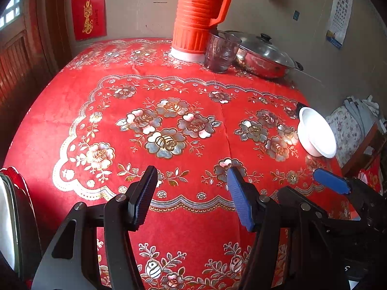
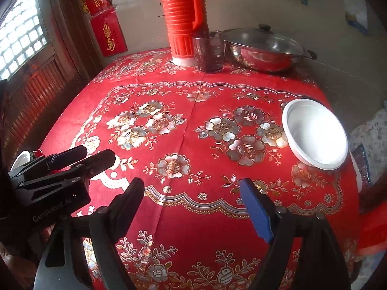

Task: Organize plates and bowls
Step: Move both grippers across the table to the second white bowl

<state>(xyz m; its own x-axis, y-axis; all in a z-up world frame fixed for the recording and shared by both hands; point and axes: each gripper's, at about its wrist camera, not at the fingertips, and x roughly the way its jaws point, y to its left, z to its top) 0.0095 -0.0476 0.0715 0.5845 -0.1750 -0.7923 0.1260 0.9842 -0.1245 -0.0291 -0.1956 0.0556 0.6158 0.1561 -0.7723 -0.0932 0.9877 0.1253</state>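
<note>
The round white ceramic bowl point(image 2: 315, 134) sits at the red floral surface's point(image 2: 183, 145) far-right edge, nearer the empty right tool point(image 2: 192, 209), both tools' point(image 1: 191, 198) jaws apart.

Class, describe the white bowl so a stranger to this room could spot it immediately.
Start at the table with the red floral cloth. Follow it to its right edge, well in front of the orange thermos and lidded steel pot. The white bowl sits there alone, plain, open and empty.
</note>
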